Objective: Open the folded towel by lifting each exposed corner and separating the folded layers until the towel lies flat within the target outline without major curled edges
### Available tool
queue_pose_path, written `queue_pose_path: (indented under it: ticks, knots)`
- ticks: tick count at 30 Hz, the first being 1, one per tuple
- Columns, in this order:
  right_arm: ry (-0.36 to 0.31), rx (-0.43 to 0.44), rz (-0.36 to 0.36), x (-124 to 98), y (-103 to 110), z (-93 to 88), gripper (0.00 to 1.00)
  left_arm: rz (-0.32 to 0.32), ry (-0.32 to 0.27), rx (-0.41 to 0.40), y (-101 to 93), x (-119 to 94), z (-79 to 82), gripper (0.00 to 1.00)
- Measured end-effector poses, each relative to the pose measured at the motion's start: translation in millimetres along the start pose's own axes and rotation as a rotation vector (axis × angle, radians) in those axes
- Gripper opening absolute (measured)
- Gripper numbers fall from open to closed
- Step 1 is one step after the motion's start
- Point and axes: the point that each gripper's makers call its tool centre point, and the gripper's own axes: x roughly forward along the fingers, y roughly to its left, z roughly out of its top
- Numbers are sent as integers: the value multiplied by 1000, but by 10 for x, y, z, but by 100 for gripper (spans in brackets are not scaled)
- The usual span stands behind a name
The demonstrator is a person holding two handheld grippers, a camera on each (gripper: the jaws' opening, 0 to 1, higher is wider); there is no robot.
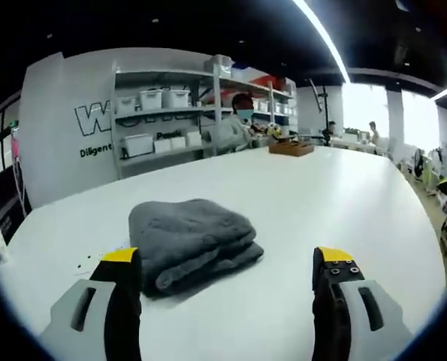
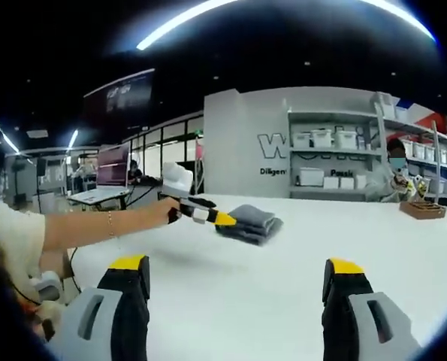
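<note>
A folded dark grey towel lies on the white table, several layers thick, with its folded edges facing me. My left gripper hovers just in front of it, jaws wide apart and nothing between them; the left jaw's yellow tip sits close to the towel's near left side. In the right gripper view the same towel lies farther off, and the left gripper, held by a person's hand, reaches toward it from the left. My right gripper stands open above bare table.
A small wooden box sits at the table's far edge. Shelves with white bins line the wall behind, where a seated person is. The person's forearm crosses the left of the right gripper view.
</note>
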Motion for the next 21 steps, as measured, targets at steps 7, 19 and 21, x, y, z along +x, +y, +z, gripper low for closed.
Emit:
queue_pose_path:
  ticks: [7,19,21]
  knots:
    - [4,-6,11,36,23,-15,96,27,-11,86,-4,280,19,87]
    - [-19,11,-3,-12,-65,25,95,23,16,104,-40,629,-54,77]
    - [-20,12,-6,-12,-78,25,95,18,24,106,-49,671,-65,74]
